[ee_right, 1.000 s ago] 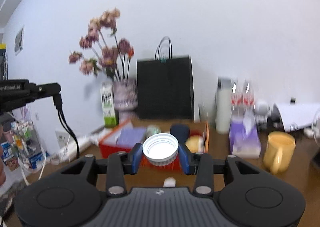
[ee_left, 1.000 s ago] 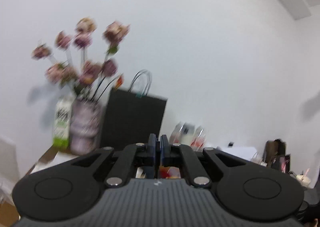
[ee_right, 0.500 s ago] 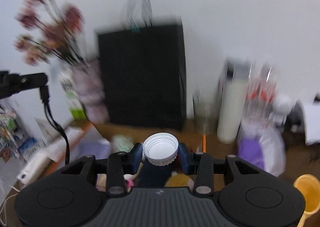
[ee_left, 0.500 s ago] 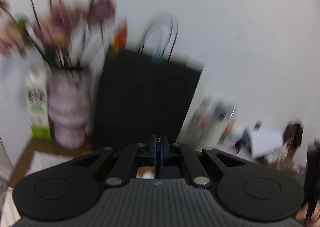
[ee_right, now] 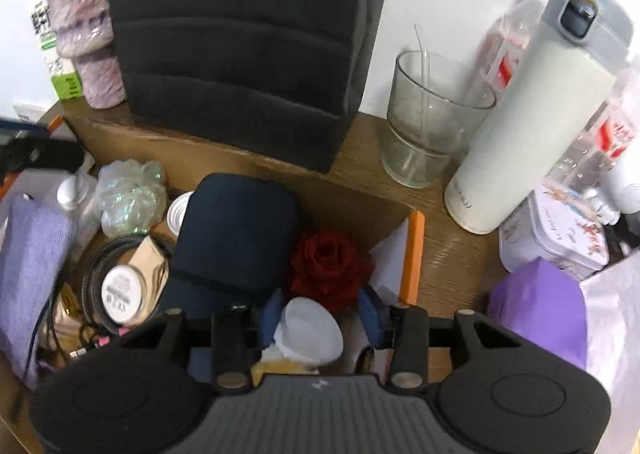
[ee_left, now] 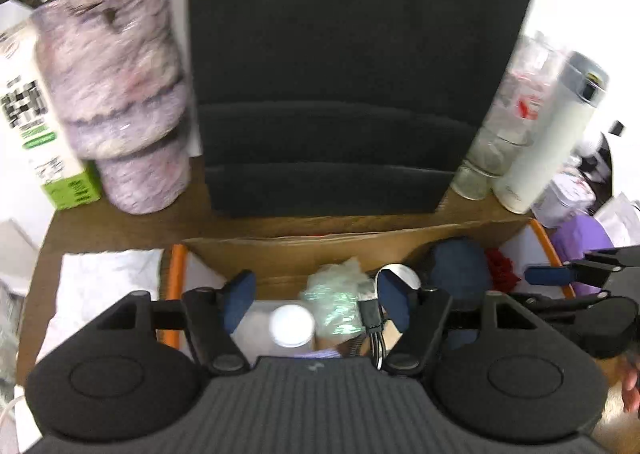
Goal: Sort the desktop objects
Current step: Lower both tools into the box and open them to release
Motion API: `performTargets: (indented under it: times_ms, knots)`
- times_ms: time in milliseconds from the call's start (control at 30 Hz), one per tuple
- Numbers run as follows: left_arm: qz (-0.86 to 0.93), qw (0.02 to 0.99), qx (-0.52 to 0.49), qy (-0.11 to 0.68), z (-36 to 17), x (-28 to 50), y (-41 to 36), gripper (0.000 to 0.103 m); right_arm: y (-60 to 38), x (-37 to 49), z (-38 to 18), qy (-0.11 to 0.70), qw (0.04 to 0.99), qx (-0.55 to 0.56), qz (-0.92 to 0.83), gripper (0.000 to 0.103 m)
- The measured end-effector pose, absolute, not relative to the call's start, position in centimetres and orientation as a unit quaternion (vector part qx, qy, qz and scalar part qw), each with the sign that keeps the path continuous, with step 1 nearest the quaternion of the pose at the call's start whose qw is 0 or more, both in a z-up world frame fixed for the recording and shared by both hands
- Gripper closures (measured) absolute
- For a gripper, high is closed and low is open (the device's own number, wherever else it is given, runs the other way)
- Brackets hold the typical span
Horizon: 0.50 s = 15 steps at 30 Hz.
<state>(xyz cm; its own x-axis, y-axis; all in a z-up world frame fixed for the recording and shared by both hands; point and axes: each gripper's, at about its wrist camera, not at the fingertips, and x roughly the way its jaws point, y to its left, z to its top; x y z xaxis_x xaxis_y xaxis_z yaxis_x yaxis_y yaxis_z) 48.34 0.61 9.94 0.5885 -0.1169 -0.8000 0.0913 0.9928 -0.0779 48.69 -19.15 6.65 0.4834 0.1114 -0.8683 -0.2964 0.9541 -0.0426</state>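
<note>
Both grippers hang over an orange-edged cardboard box [ee_left: 280,250] full of small items. My left gripper [ee_left: 316,300] is open and empty above a white-capped bottle [ee_left: 292,324] and a crumpled iridescent wrap [ee_left: 336,294]. My right gripper [ee_right: 320,312] is open; a white lid [ee_right: 312,328] lies tilted between its fingers, loose in the box [ee_right: 412,254] beside a red rose [ee_right: 328,266] and a dark blue pouch [ee_right: 236,230]. The right gripper also shows at the right edge of the left wrist view [ee_left: 560,278].
A black paper bag [ee_left: 352,74] stands behind the box. A marbled purple vase [ee_left: 120,94] and a green carton [ee_left: 36,126] stand to its left. A glass [ee_right: 432,118], a white thermos [ee_right: 532,122], a tin [ee_right: 568,230] and a purple pack [ee_right: 540,310] stand right.
Both grippers have moved forward and tipped down over the box. The left gripper has opened. The right gripper has opened and let go of the white lid.
</note>
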Motion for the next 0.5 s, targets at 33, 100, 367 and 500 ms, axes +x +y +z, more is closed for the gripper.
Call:
performTargets:
  times_ms: [33,100,367,500]
  knots:
    - [-0.048,0.885,-0.019,0.462,10.1,48.5,0.9,0.027,-19.2,48.9,7.1,0.492,0.858,-0.086,0.115,0.060]
    - [-0.050,0.866,-0.032,0.497,10.2,48.8,1.3,0.024,-19.3,48.5,8.3,0.487,0.864,-0.074,0.105,0.045]
    - [-0.018,0.829,-0.042,0.557,11.5,45.8,1.9,0.015,-19.5,45.0,12.8,0.503,0.859,-0.004,0.102,0.019]
    - [-0.002,0.835,-0.045,0.548,13.2,42.5,2.5,0.009,-20.1,41.9,14.6,0.500,0.860,0.011,0.103,0.019]
